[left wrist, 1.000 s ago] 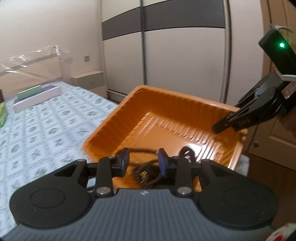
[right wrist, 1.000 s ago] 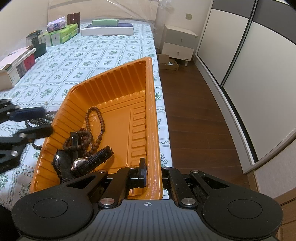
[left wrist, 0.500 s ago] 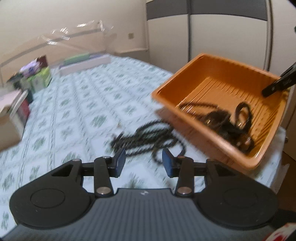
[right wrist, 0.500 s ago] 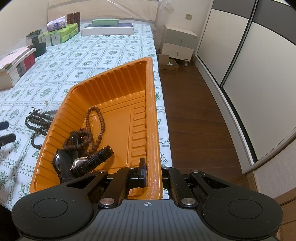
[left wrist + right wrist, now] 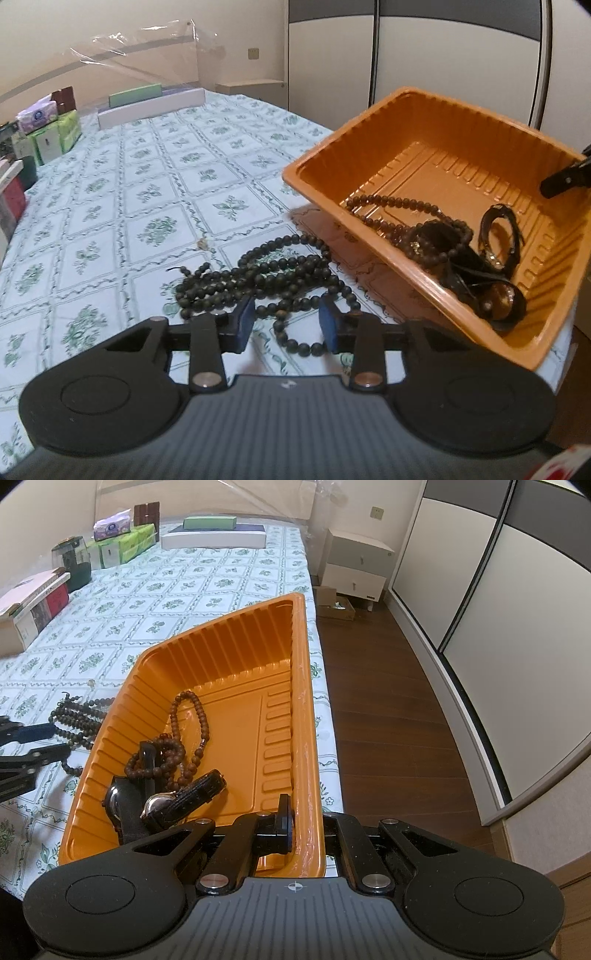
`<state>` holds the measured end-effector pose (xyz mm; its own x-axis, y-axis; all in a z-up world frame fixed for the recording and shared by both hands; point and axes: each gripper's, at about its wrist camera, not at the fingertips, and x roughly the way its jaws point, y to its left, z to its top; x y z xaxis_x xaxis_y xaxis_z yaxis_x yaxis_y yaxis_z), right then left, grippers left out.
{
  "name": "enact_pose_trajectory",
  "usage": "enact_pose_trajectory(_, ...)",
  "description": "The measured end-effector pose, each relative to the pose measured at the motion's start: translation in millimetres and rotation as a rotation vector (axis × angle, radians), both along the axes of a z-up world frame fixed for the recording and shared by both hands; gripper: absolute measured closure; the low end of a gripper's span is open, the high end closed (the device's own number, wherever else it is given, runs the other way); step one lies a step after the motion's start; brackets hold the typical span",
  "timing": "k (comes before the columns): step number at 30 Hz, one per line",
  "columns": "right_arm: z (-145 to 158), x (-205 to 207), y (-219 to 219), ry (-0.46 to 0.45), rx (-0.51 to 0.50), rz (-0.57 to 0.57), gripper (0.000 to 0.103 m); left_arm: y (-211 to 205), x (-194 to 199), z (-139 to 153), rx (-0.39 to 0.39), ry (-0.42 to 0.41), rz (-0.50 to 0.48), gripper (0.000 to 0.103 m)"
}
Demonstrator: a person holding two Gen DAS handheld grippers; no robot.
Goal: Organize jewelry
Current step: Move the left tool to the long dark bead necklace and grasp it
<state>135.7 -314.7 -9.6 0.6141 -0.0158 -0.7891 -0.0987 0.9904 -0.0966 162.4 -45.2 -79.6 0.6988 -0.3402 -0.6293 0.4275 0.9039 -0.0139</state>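
An orange tray (image 5: pixel 306 701) sits tilted at the bed's edge, and my right gripper (image 5: pixel 304 825) is shut on its near rim. Inside lie brown beads (image 5: pixel 199 716) and dark-strapped watches (image 5: pixel 166 805). In the left wrist view the tray (image 5: pixel 461 129) is on the right, with one right-gripper finger (image 5: pixel 561 179) at its far rim. A dark bead necklace (image 5: pixel 273 273) is heaped on the bedspread beside the tray. My left gripper (image 5: pixel 287 325) is low over it with the jaws closing. A strand lies between the blue pads, which do not press on it. The right wrist view shows the necklace (image 5: pixel 74 720) and left gripper (image 5: pixel 40 743).
Flat boxes (image 5: pixel 151 105) lie at the head of the bed, with tissue packs (image 5: pixel 122 544) and books (image 5: pixel 33 609) along its left side. Past the bed edge are the wooden floor (image 5: pixel 388 709), a nightstand (image 5: pixel 356 568) and a wardrobe (image 5: pixel 517 590).
My left gripper has swung left out of the tray and come down over the dark necklace on the bedspread. The right gripper and the tray have stayed still.
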Motion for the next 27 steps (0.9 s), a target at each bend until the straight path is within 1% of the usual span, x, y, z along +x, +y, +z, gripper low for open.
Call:
enact_pose_trajectory(7,-0.1,0.3,-0.1,0.003,0.0,-0.001,0.099,-6.4,8.4,-8.2,0.038,0.024,-0.006,0.077)
enact_pose_trajectory(11,-0.7,0.5,-1.2,0.004,0.002,-0.002,0.099,-5.6,11.1,-12.6,0.059,0.044,-0.002,0.082)
enact_pose_trajectory(23,-1.2,0.5,-1.5,0.003,0.002,-0.002,0.099,-4.0,13.0,-14.7,0.057,0.056,-0.006,0.084)
enact_pose_trajectory(25,-1.2,0.5,-1.4,0.003,0.002,-0.002,0.099,-3.8,13.4,-14.7,0.057,0.058,-0.009,0.09)
enact_pose_trajectory(26,-1.1,0.5,-1.5,0.004,0.002,-0.002,0.099,-3.6,13.5,-14.7,0.059,0.058,-0.009,0.097)
enact_pose_trajectory(27,-1.1,0.4,-1.6,0.004,0.002,-0.002,0.099,-3.0,13.5,-14.2,0.061,0.058,-0.011,0.097)
